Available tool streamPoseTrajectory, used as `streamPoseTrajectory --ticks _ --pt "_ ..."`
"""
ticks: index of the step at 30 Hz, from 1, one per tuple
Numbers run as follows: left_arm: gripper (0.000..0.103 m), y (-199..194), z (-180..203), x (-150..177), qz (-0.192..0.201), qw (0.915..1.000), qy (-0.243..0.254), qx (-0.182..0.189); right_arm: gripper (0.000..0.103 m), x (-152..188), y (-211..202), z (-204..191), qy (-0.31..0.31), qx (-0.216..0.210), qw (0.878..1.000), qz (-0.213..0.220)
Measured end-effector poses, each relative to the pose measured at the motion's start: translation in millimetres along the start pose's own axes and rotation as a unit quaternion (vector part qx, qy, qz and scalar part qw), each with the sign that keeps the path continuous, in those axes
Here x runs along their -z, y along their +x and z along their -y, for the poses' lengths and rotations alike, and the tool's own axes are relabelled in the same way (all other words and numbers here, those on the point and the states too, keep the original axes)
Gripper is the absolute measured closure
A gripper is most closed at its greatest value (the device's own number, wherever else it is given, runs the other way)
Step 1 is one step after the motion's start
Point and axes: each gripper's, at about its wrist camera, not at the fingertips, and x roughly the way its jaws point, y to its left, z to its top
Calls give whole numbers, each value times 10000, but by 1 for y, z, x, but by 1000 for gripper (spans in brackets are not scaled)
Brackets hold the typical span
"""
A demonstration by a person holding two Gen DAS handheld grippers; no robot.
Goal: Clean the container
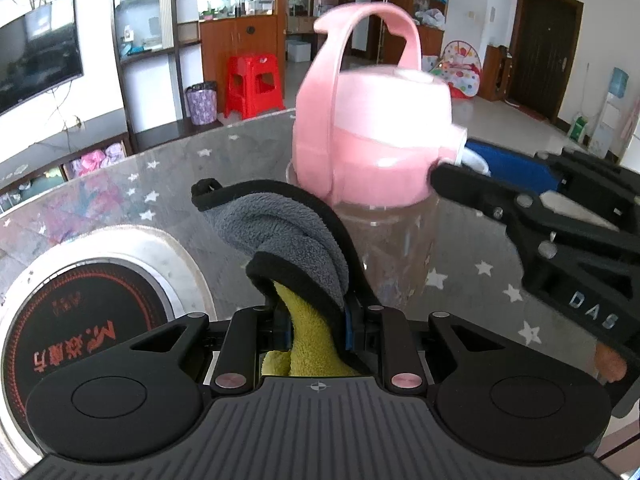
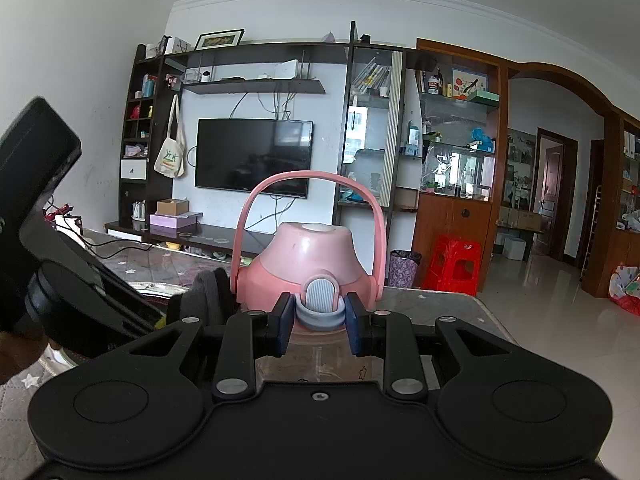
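The right gripper squeezes the bottle at its grey spout to keep it steady; the left gripper pinches the cloth tight for wiping.

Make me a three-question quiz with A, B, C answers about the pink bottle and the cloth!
1. Where does the bottle stand?
A. on the table
B. on the red stool
C. on the floor

2. What colour is the bottle's lid?
A. green
B. pink
C. black

3. What does the left gripper do?
A. hangs open
B. pinches the cloth
C. holds a spoon

A: its clear body rests on the starry table.
B: lid and handle are pink.
B: the jaws are shut on the grey-and-yellow cloth.
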Motion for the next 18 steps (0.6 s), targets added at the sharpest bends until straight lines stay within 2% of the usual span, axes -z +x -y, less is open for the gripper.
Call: streamPoseTrajectory --ticks 18 --pt "81 22 -6 17 -320 9993 -185 42 74 -5 4 -4 10 -1 10000 3"
